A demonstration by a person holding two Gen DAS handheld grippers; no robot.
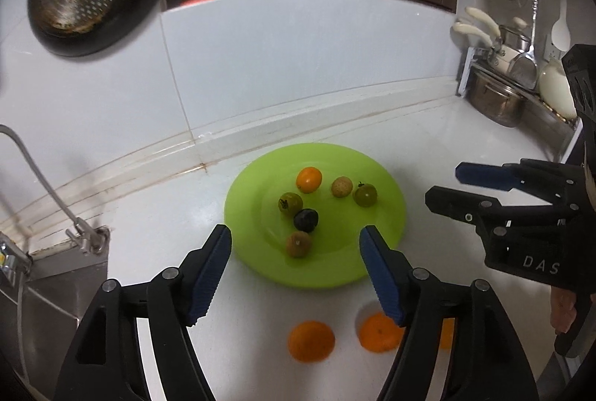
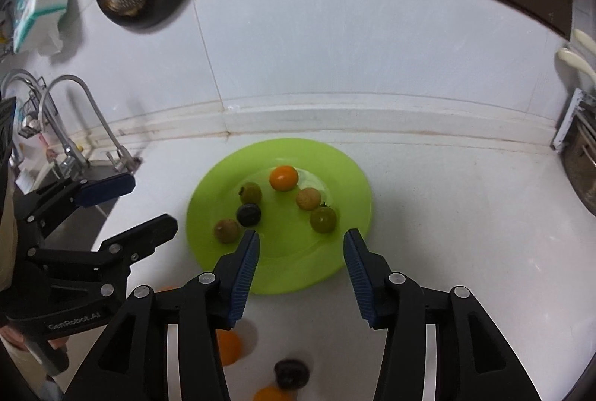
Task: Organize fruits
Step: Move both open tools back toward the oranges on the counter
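Between my two tongs nothing is held: the left tongs (image 1: 296,274) and right tongs (image 2: 301,276) both gape empty above the near rim of the green plate (image 1: 387,173). Six small fruits sit on it, a dark one (image 1: 306,219) among them; two oranges (image 1: 311,340) wait loose on the white counter (image 1: 156,244). Round fruit could roll if nudged. Lettering on the tools reads "DAS" and "GenRobot.AI".
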